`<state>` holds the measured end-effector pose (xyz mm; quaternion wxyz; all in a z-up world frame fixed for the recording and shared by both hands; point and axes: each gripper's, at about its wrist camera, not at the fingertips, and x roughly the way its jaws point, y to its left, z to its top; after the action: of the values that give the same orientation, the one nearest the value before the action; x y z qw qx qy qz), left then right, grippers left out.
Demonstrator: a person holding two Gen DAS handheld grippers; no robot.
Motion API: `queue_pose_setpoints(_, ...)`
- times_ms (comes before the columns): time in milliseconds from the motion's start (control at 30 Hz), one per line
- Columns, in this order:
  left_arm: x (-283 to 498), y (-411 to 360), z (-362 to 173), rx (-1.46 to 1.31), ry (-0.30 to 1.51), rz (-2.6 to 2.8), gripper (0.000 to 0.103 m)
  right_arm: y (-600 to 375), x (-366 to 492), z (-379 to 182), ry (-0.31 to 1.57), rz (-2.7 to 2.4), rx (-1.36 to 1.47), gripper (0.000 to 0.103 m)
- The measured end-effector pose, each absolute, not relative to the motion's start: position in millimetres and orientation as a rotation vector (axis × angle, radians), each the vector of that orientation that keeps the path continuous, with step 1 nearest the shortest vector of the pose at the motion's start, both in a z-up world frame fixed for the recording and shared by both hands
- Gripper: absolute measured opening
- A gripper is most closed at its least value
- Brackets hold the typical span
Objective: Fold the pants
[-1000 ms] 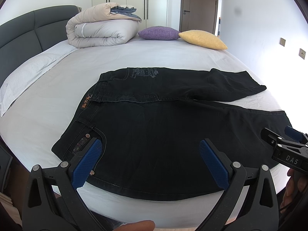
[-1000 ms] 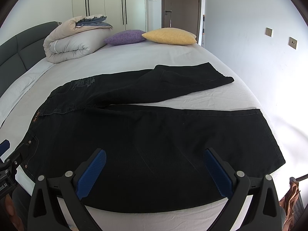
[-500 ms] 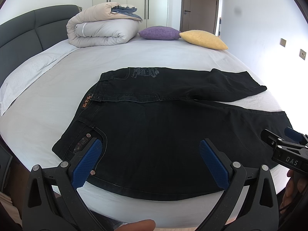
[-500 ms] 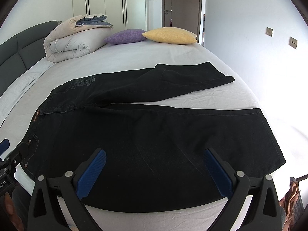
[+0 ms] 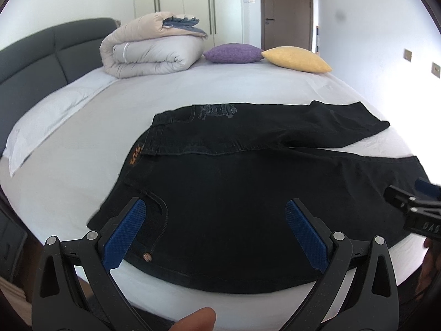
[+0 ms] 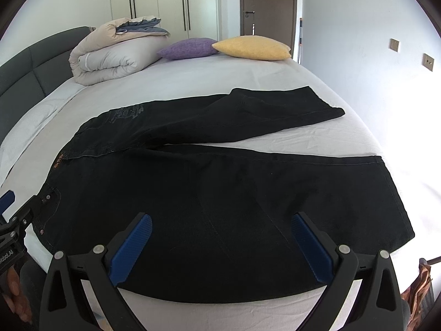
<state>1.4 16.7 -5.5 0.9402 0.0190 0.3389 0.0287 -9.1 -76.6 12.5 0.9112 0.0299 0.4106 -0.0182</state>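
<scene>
Black jeans (image 5: 248, 193) lie flat on the white bed (image 5: 165, 104), waistband to the left, both legs reaching right and spread apart. They also show in the right wrist view (image 6: 220, 187). My left gripper (image 5: 215, 231) is open and empty, just above the near edge by the front pocket. My right gripper (image 6: 220, 245) is open and empty above the near leg's lower edge. Each gripper shows at the edge of the other's view: the right gripper (image 5: 413, 212) and the left gripper (image 6: 16, 220).
A rolled duvet (image 5: 148, 52), a purple pillow (image 5: 234, 53) and a yellow pillow (image 5: 297, 59) lie at the far end of the bed. A grey headboard (image 5: 35, 55) runs along the left. A wall (image 5: 386, 27) stands to the right.
The left wrist view has shifted slightly, so the pants sit a little further right and lower in it. The jaws of both grippers stay open.
</scene>
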Motion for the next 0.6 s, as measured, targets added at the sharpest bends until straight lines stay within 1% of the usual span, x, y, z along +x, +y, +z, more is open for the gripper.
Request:
queue_pose_setpoints(200, 53, 43, -2, 0.150, 0.682, 0.038, 0.103, -96, 19, 21, 0.841, 0.051, 0.053, 0.103)
queue_pose_setpoints(400, 136, 75, -28, 0.245, 0.835, 0.039, 0.103, -109, 73, 34, 0.851, 0.171, -0.005, 0.103)
queue_pose_setpoints(467, 166, 89, -29, 0.238, 0.838, 0.021, 0.103, -107, 88, 35, 0.847, 0.212, -0.053, 0.103)
queue_pose_setpoints(500, 185, 93, -27, 0.255, 0.824, 0.016, 0.103, -106, 96, 35, 0.851, 0.233, -0.071, 0.101)
queue_pose_setpoints(567, 232, 99, -26, 0.327, 0.826, -0.011, 0.103, -104, 112, 35, 0.858, 0.296, -0.113, 0.093)
queue_pose_setpoints(600, 253, 100, -25, 0.370, 0.825, -0.032, 0.103, -103, 118, 34, 0.861, 0.317, -0.132, 0.088)
